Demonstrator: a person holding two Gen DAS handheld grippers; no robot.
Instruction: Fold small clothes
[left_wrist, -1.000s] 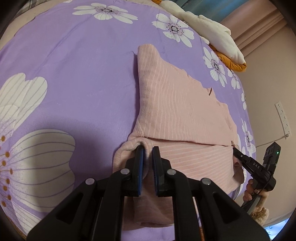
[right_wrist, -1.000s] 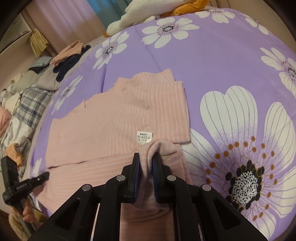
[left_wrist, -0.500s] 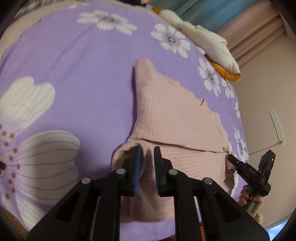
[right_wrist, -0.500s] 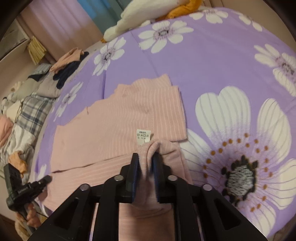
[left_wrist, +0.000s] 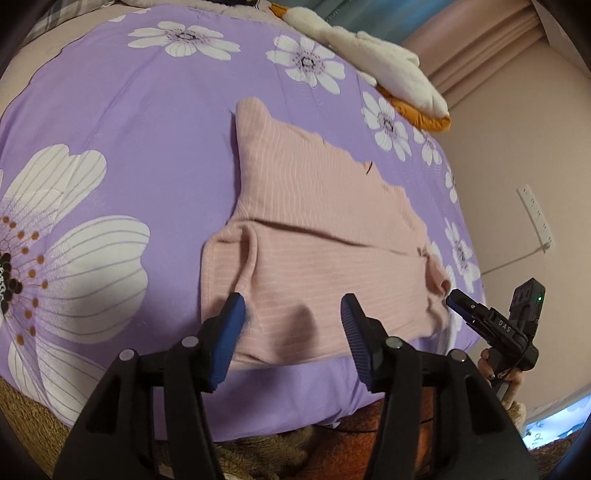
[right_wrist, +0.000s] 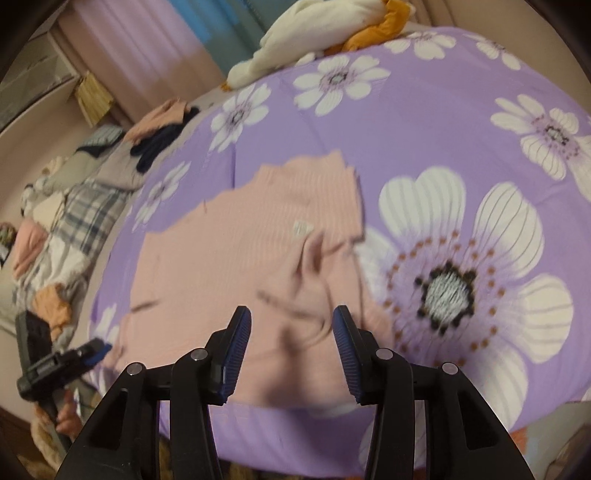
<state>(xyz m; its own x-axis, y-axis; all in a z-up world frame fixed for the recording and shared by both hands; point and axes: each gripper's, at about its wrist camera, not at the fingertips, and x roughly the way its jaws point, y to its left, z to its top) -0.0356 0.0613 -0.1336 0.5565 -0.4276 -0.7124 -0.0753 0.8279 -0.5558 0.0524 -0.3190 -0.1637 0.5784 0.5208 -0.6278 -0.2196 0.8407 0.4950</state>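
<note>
The pink ribbed garment (left_wrist: 325, 229) lies flat on the purple flowered bedspread (left_wrist: 129, 122), near the bed's front edge, with its near part folded up over the rest so that a straight fold line runs across it; a small white care label (right_wrist: 301, 227) shows on the fabric in the right wrist view. The left gripper (left_wrist: 291, 321) hovers over the near left corner of the garment with its jaws opening, the blue pads apart and no cloth pinched between them, only the fabric lying below. The right gripper (right_wrist: 291, 339) hangs over the near right corner in the same way, jaws opening and nothing clamped, though this view is blurred. A hand (left_wrist: 498, 373) holds the right gripper's handle at the bed's edge. At the far end of the bed lies a white and orange plush toy (left_wrist: 391, 74), and a heap of mixed clothes (right_wrist: 74, 206) sits off to the left of the bedspread.
</note>
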